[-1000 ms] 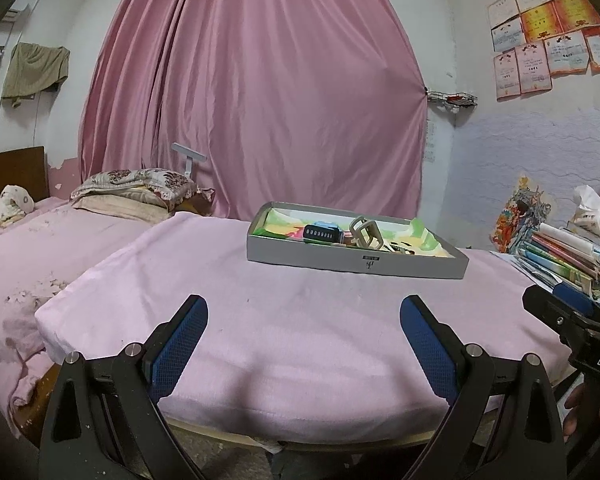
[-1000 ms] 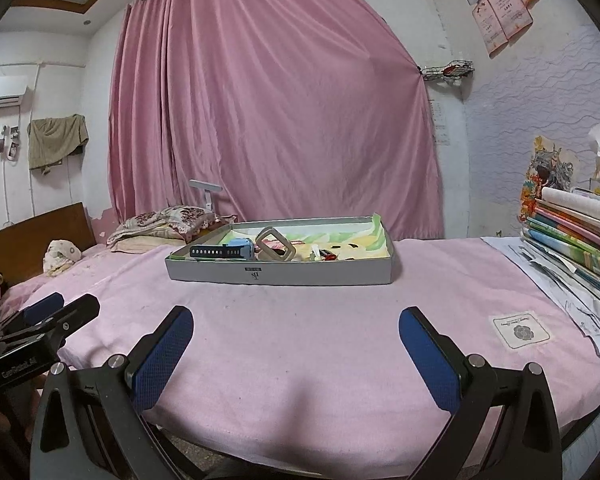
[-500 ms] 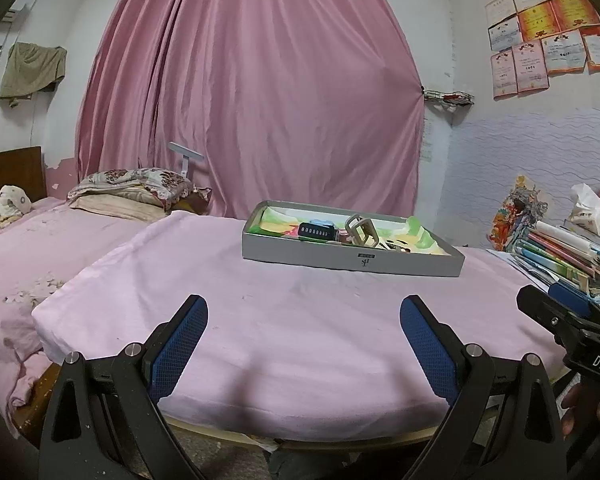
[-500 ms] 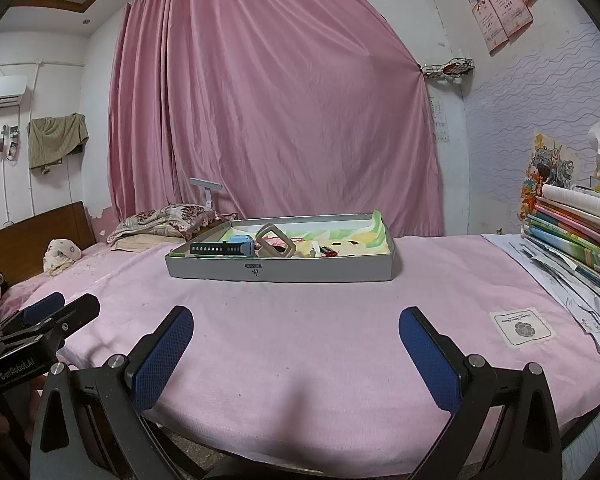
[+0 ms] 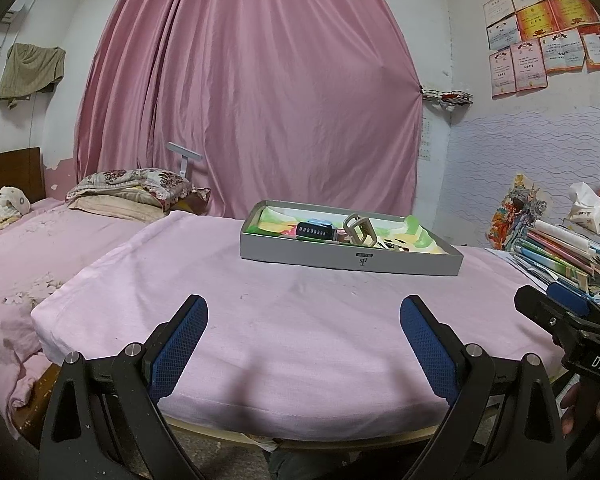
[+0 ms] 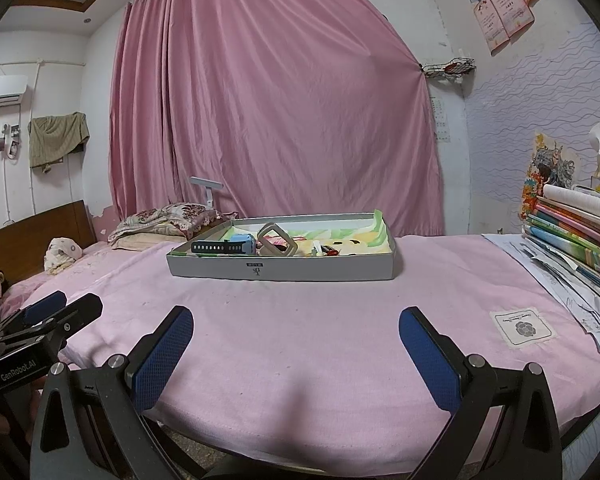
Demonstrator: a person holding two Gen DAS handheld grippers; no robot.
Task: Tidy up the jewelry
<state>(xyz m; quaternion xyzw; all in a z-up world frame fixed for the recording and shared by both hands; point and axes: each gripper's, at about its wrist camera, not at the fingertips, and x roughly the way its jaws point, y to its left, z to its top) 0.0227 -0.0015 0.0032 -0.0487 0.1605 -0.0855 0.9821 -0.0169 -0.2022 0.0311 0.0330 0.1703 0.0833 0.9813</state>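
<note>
above the pink table [image 5: 300, 320] – both hand-held grippers spread, empty – grey tray [image 5: 352, 258] beyond.

At the right edge of your left view, the right gripper [image 5: 556, 312] reads "DAS"; lower left of your right view, the left gripper [image 6: 60, 312] reads "GenRobot.AI".

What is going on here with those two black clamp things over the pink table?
A person holds a two-finger gripper in each hand to sort jewelry. Both the left gripper and the right gripper are open and empty, hovering near the front edge of the pink-covered table. Farther back sits a shallow grey tray holding a watch with a dark strap, a beige hair clip and smaller pieces. Nothing has been picked up yet.
</note>
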